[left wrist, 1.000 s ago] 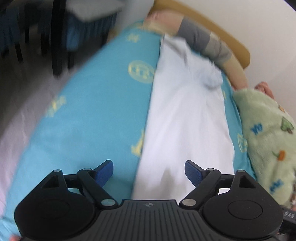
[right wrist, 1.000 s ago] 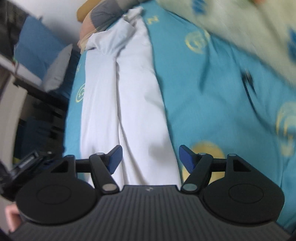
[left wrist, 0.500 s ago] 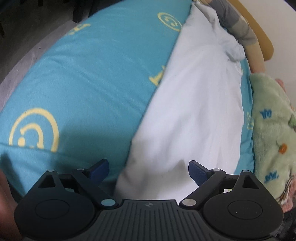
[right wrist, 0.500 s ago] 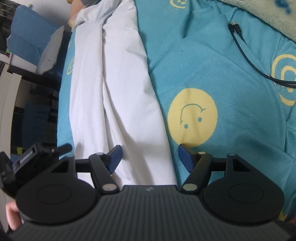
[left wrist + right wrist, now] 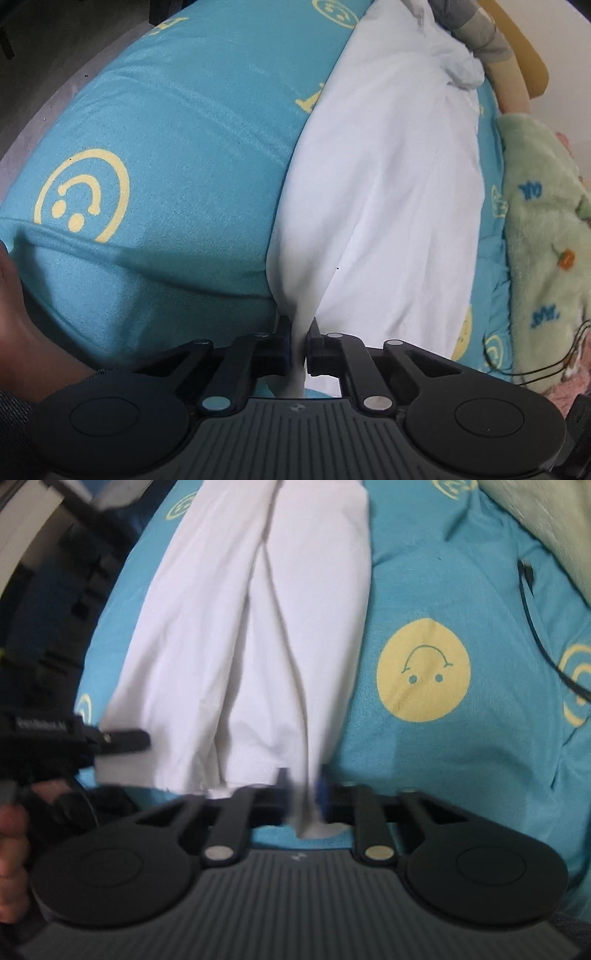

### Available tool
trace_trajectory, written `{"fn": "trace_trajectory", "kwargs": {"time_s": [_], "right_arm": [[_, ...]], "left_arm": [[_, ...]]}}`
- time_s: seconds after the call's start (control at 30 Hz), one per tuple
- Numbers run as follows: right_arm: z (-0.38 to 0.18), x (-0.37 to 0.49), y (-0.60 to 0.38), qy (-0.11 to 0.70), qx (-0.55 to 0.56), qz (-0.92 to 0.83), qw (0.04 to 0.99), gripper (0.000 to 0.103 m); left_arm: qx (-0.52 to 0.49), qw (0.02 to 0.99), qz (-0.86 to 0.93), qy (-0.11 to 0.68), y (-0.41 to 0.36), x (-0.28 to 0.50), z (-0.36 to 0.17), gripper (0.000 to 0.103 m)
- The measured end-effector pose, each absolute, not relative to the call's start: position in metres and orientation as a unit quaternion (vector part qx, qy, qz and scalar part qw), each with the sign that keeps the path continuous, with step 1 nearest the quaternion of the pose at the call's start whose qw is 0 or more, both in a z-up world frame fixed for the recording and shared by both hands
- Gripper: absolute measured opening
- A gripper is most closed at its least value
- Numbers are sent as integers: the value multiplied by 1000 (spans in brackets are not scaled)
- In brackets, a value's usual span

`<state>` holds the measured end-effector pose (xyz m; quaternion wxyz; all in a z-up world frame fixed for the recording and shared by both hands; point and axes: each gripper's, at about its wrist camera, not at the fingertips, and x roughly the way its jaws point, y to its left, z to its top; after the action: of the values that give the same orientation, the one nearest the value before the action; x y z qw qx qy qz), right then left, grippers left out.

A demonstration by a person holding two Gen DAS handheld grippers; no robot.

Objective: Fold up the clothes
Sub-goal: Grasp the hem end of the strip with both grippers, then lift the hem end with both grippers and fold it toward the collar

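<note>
The white garment (image 5: 388,206) lies lengthwise on the blue smiley bedsheet (image 5: 166,147). Only the left camera catches the green fleece blanket (image 5: 543,229) beside it and a sleeved arm (image 5: 495,48) at the far end. Only the right one shows the black cable (image 5: 535,627) and the other tool held by a hand (image 5: 11,849). Both point steeply down. The left gripper (image 5: 298,345) has clamped the near edge of the cloth. The right gripper (image 5: 303,794) is closing, with a fold of hem pinched between its jaws.
</note>
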<state>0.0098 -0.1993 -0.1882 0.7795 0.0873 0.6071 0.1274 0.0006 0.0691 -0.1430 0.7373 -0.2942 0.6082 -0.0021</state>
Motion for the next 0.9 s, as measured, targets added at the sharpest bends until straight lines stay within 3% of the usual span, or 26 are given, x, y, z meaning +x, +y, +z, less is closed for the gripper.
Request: {"fn": "trace_trajectory", "kwargs": {"time_s": [0.17, 0.6, 0.9], "right_arm": [[-160, 7, -209, 564, 99, 125, 811, 8], [11, 2, -249, 372, 197, 178, 889, 8], [-10, -100, -258, 348, 194, 213, 892, 7]], "left_arm": [[-370, 733, -55, 568, 89, -3, -118, 6], [-366, 809, -139, 439, 101, -6, 21, 5], [-361, 803, -167, 444, 107, -86, 6, 4]]}}
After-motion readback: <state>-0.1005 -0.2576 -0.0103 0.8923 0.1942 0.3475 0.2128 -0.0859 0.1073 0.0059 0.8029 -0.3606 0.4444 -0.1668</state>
